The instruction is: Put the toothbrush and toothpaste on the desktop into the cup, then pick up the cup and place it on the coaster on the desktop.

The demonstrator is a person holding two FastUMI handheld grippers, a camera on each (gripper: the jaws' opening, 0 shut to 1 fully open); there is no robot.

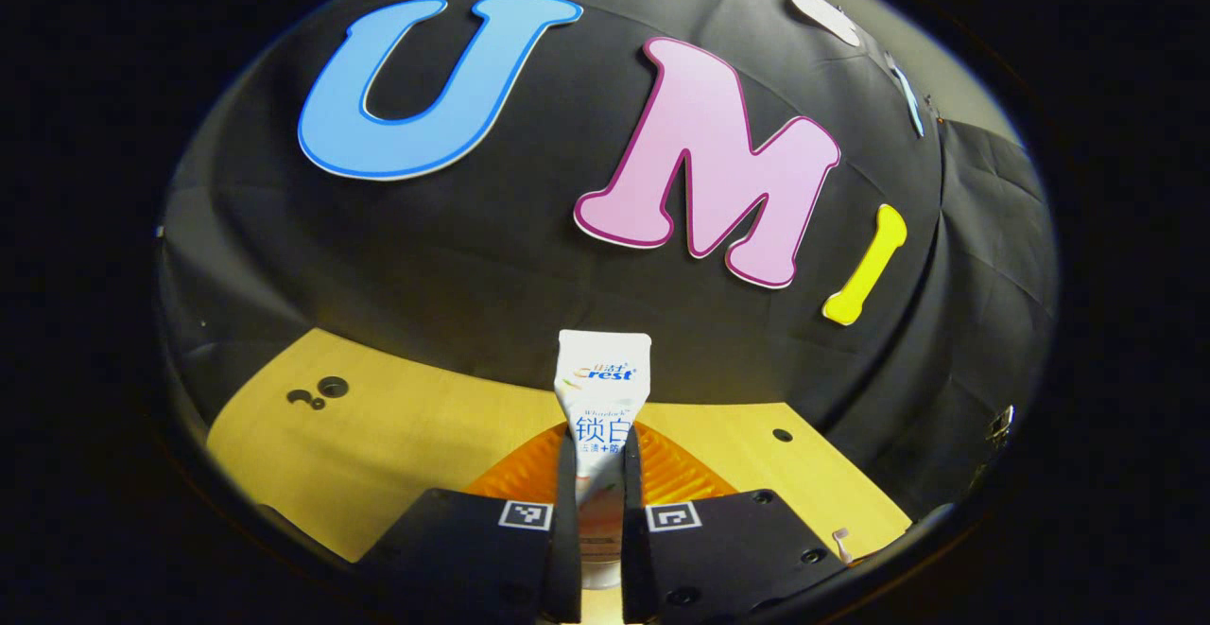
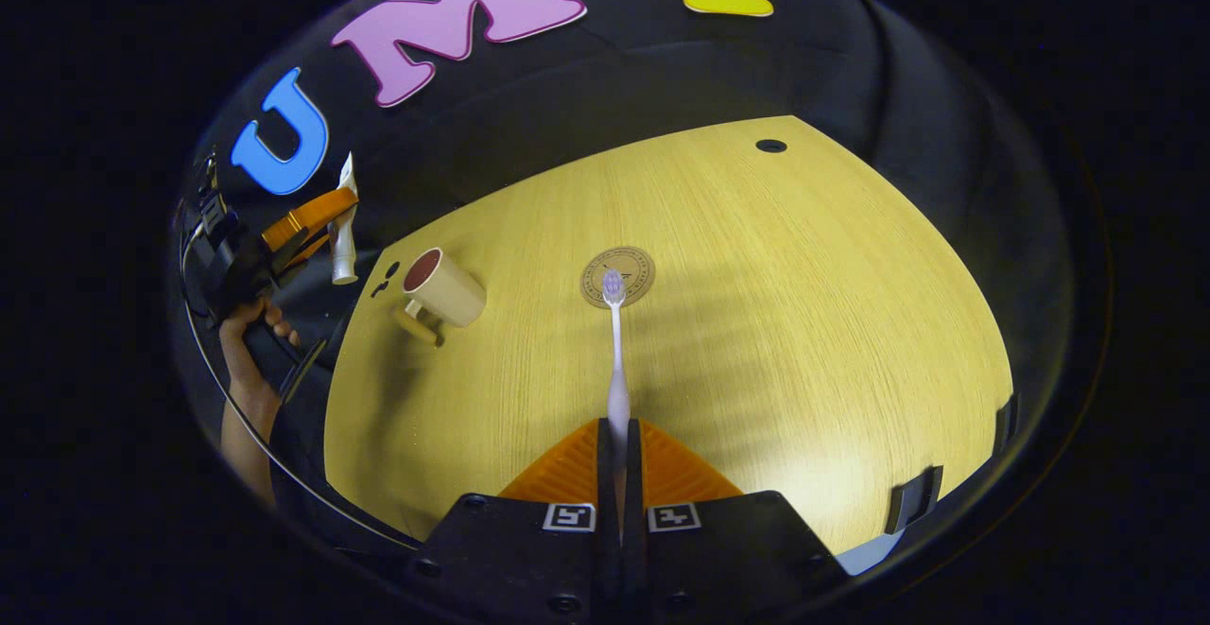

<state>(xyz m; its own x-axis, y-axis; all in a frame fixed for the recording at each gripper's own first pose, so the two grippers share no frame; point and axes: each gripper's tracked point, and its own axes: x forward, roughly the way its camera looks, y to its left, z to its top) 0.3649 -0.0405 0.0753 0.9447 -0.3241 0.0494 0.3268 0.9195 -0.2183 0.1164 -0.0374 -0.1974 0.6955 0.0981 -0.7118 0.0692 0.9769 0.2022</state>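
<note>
Black-cloth booth, pale wood surface (image 2: pixel 718 341). Right gripper (image 2: pixel 619 474) fingers closed on toothbrush (image 2: pixel 615 351) handle: light, stiff, thin, prob slippery; long axis runs away from fingers, head far, over coaster (image 2: pixel 619 275). Left gripper (image 1: pixel 598 502) fingers clamp toothpaste (image 1: pixel 601 389) tube: soft, squashy, so hold near the middle; it stands upright, flat crimp end up. Cup (image 2: pixel 444 286) sits left, tilted in view, opening toward far-left.
</note>
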